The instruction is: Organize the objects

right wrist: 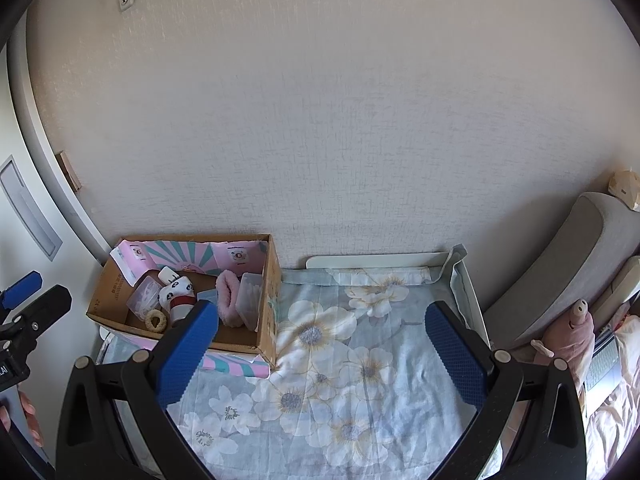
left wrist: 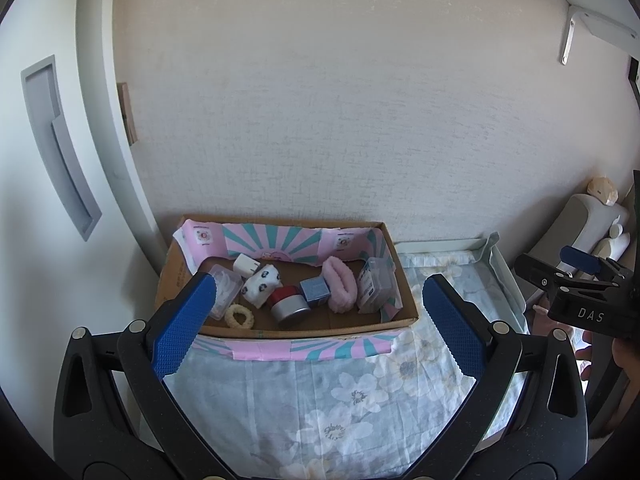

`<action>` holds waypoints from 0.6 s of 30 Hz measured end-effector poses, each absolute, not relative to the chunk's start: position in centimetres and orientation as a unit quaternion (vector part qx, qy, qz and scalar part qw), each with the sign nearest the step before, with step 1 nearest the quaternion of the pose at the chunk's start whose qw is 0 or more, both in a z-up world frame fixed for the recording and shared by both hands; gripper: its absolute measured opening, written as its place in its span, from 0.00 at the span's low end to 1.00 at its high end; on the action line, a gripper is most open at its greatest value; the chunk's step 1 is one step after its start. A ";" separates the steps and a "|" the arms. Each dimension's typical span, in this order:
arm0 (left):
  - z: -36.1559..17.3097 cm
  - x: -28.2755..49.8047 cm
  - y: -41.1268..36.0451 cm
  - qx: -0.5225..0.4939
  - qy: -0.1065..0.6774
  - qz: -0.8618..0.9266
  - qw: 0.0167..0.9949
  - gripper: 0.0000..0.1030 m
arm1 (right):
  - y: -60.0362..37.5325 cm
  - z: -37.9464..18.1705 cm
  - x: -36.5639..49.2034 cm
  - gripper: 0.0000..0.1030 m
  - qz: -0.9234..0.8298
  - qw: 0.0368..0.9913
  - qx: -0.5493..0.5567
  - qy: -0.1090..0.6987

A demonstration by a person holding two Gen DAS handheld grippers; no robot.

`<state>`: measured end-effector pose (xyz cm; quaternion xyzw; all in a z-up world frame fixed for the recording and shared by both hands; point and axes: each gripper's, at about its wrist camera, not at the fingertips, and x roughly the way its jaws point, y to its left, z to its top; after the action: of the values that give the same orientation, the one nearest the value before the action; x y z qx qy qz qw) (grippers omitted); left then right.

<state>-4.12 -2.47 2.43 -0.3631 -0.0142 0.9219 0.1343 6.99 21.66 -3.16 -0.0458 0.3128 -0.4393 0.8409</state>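
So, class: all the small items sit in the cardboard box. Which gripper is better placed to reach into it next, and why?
Left, probably. The left gripper, open, frames the cardboard box head-on. The right gripper, also open, faces mainly the floral cloth, with the box off to its left.

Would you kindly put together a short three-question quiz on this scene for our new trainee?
1. True or false: both the left gripper and the right gripper are open and hold nothing.
2. Where do the small items, such as the pink scrunchie, lie?
A. on the floral cloth
B. inside the cardboard box
C. on the grey cushion
3. Fill in: the box stands against the ____.

Key: 1 true; 2 B; 3 wall.
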 end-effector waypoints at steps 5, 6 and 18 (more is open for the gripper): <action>2.3 -4.3 -2.5 -0.362 -0.017 0.923 0.132 1.00 | 21.6 -3.2 7.0 1.00 -0.439 0.841 -0.046 0.313; 2.3 -4.3 -2.5 -0.363 -0.017 0.922 0.133 1.00 | 21.6 -3.2 7.0 1.00 -0.439 0.841 -0.046 0.313; 3.2 -3.1 -2.5 -0.334 -0.006 0.938 0.087 1.00 | 21.5 -3.2 7.0 1.00 -0.439 0.841 -0.047 0.313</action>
<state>-3.14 -2.46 3.15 -0.3342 -0.0064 0.9385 0.0871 7.03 21.54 -3.16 -0.0471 0.3131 -0.4393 0.8407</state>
